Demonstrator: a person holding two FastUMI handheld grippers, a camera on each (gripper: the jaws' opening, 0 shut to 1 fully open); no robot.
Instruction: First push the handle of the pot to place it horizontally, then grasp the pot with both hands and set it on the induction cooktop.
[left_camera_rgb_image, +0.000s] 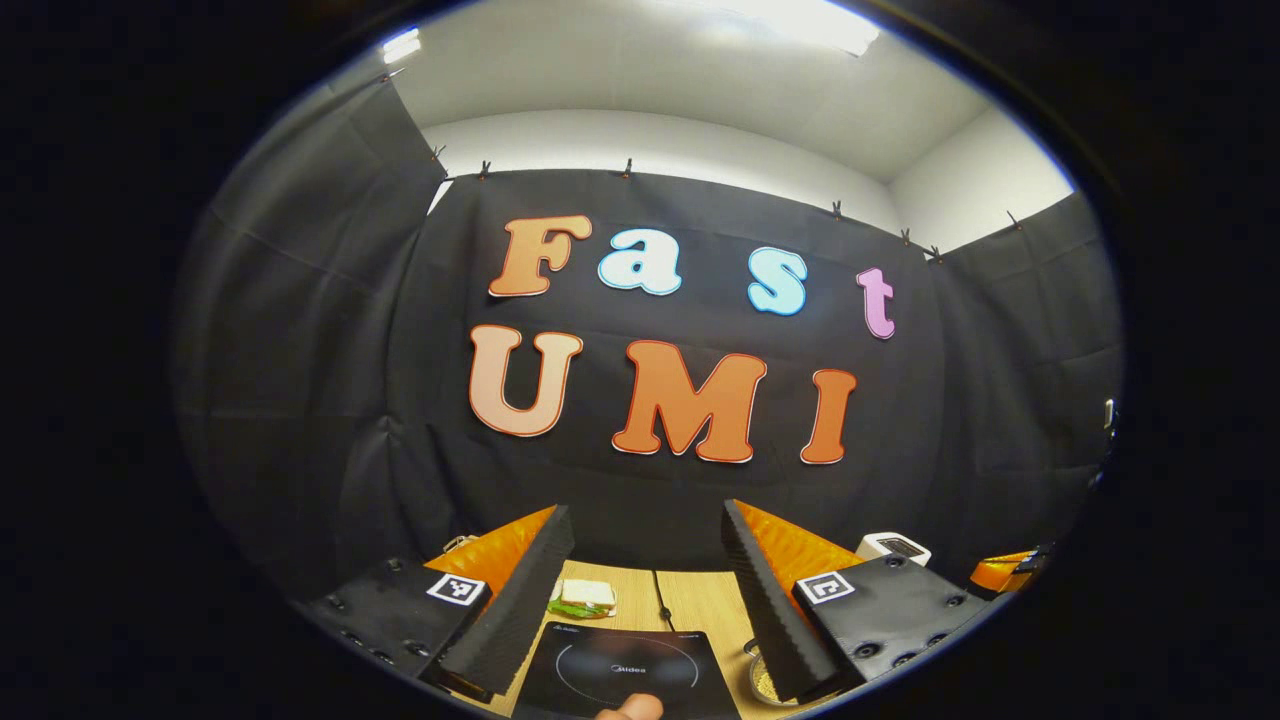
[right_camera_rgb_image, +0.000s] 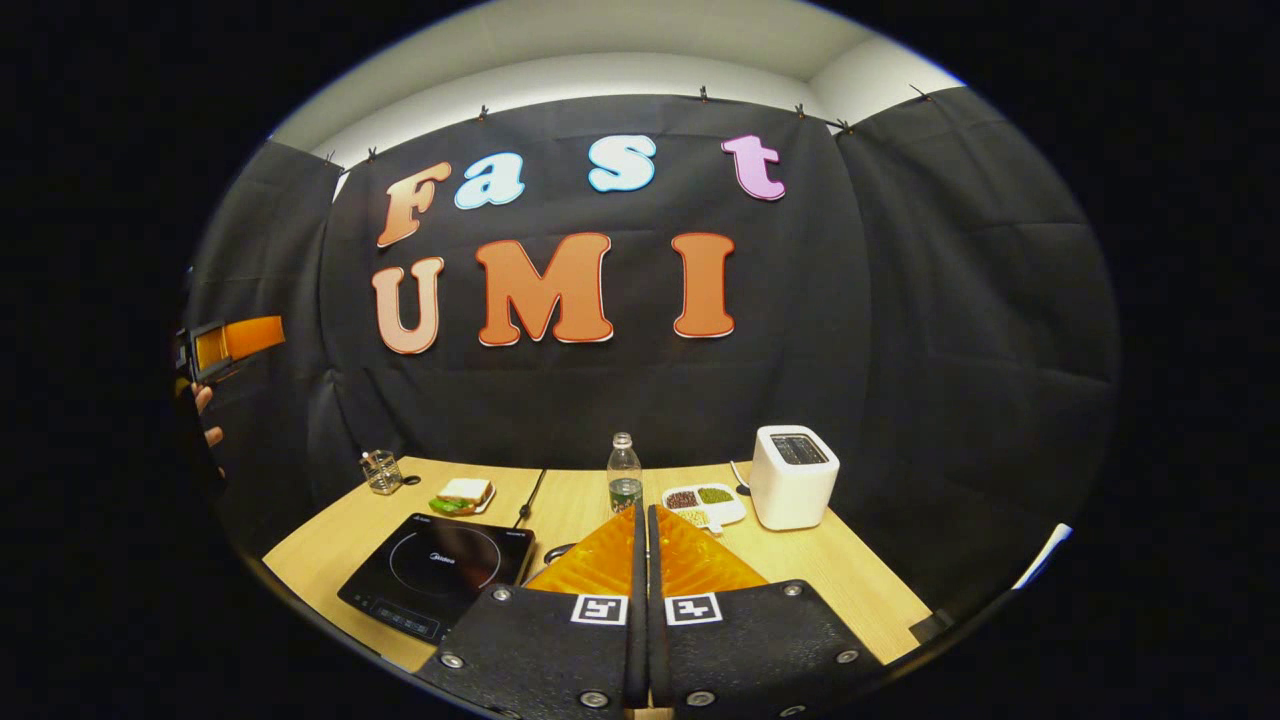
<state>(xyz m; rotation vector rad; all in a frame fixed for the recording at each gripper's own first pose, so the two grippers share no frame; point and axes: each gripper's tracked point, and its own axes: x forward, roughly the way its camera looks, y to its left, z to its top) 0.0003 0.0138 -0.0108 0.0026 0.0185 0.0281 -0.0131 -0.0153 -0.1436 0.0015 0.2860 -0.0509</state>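
Observation:
The black induction cooktop (left_camera_rgb_image: 625, 668) lies on the wooden table, low between the fingers of my left gripper (left_camera_rgb_image: 645, 512), which is open with nothing in it. A metal pot rim (left_camera_rgb_image: 757, 682) peeks out beside its right finger; the rest of the pot is hidden. In the right gripper view the cooktop (right_camera_rgb_image: 438, 572) sits at the table's front left. My right gripper (right_camera_rgb_image: 643, 512) is shut, fingers together, holding nothing, above the table's middle. A small dark curved part (right_camera_rgb_image: 556, 551) shows just left of its fingers. The left gripper (right_camera_rgb_image: 228, 343), held by a hand, hovers high at far left.
A white toaster (right_camera_rgb_image: 795, 476) stands at the back right, with a tray of beans (right_camera_rgb_image: 704, 503) and a water bottle (right_camera_rgb_image: 625, 474) to its left. A sandwich (right_camera_rgb_image: 463, 492) and a glass jar (right_camera_rgb_image: 382, 472) sit behind the cooktop. A cable (right_camera_rgb_image: 530, 497) runs back from it.

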